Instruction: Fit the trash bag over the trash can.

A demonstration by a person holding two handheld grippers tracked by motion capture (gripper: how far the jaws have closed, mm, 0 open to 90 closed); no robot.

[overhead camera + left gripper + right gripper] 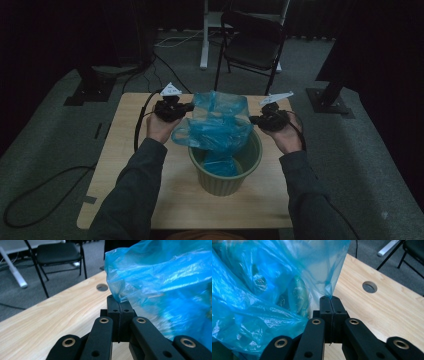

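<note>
The table [130,200] carried a green bin [226,176] near its middle, and the blue plastic bag [218,126] sat half inside it, its upper part puffed up above the rim. You held the bag from both sides. The left gripper [119,305] had its fingers clenched on a corner of the bag's edge, and the right gripper [329,300] had its fingers clenched on the opposite edge, where the film came down to a thin twisted point.

From here the biggest risk, as I judge it, was the bin itself: it was light and free on the table, so a pull that was stronger on one side could have tipped or dragged it. The next risk was the bag. The film was thin, and each grip held only a small pinch, so a hard stretch over the rim could have torn it. The smallest risk was a slip: the right pinch looked very narrow, and the film could have escaped from it.
</note>
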